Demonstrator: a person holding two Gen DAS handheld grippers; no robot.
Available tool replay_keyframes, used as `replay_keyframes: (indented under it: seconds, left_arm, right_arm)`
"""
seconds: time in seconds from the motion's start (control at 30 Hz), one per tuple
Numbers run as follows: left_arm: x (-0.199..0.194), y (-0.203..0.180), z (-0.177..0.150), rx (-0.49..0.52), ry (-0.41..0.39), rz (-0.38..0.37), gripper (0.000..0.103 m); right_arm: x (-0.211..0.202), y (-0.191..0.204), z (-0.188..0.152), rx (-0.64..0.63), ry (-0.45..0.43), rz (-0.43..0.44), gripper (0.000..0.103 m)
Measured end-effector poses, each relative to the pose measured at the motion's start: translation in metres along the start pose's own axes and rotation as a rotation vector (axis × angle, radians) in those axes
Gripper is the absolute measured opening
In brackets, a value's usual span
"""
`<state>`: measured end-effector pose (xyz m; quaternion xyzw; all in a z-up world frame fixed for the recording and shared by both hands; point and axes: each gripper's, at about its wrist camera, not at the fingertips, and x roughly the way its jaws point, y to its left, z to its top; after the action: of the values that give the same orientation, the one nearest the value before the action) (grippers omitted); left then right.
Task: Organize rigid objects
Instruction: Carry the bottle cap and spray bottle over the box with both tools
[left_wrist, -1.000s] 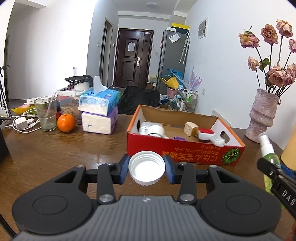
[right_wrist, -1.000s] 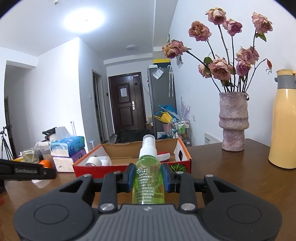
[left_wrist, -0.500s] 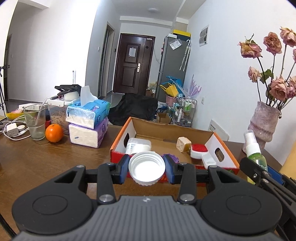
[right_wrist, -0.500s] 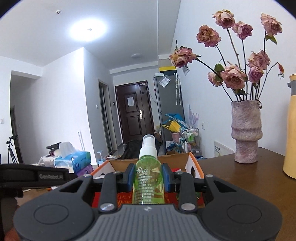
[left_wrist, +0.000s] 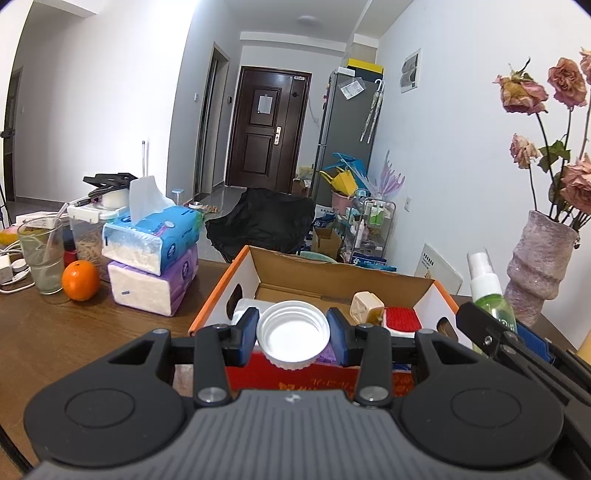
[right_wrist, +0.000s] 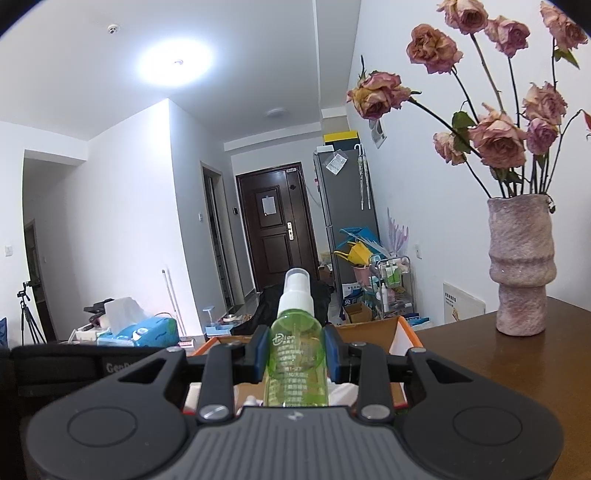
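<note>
The orange-rimmed cardboard box (left_wrist: 236, 280) sits open on the dark wooden table (left_wrist: 55, 332), already holding a cream plug-like block and a red-topped piece — likely the collecting place for the rigid items. Beside it stand stacked tissue packs (left_wrist: 155, 258), a pink vase of dried roses (right_wrist: 521, 266), a glass and an orange (left_wrist: 79, 280). Beyond lie a hallway, dark door and grey fridge. The right gripper (right_wrist: 295, 356) clamps a green spray bottle (right_wrist: 295, 365) upright over the box's near edge. The left gripper (left_wrist: 293, 336) pinches a white screw cap (left_wrist: 293, 334), hollow side facing the camera — both apparently ready for dropping in.
</note>
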<state>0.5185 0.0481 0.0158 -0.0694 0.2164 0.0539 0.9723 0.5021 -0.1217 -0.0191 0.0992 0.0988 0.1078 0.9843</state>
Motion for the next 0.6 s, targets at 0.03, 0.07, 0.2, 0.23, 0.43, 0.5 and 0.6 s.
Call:
replay_keyframes:
  seconds: [0.03, 0.07, 0.2, 0.23, 0.43, 0.5, 0.6]
  left_arm:
    - [0.004, -0.001, 0.001, 0.001, 0.0, 0.003, 0.041]
    - [0.008, -0.001, 0.002, 0.002, -0.001, 0.007, 0.041]
    - [0.024, -0.002, 0.006, 0.004, 0.001, 0.02, 0.041]
    - [0.027, -0.002, 0.008, 0.004, 0.001, 0.022, 0.041]
    - [0.049, -0.002, 0.014, 0.007, 0.004, 0.034, 0.041]
    - [0.056, -0.002, 0.016, 0.009, 0.002, 0.037, 0.041]
    - [0.064, -0.003, 0.02, 0.012, -0.001, 0.041, 0.041]
  right_arm:
    - [0.004, -0.001, 0.001, 0.0, 0.0, 0.002, 0.03]
    - [0.01, -0.001, 0.002, -0.002, 0.002, 0.004, 0.03]
    - [0.03, -0.003, 0.005, -0.007, 0.012, 0.009, 0.03]
    - [0.034, -0.003, 0.006, -0.009, 0.013, 0.01, 0.03]
    - [0.06, -0.006, 0.01, -0.016, 0.023, 0.009, 0.03]
    - [0.068, -0.005, 0.01, -0.018, 0.027, 0.01, 0.03]
    - [0.079, -0.006, 0.012, -0.02, 0.036, 0.007, 0.03]
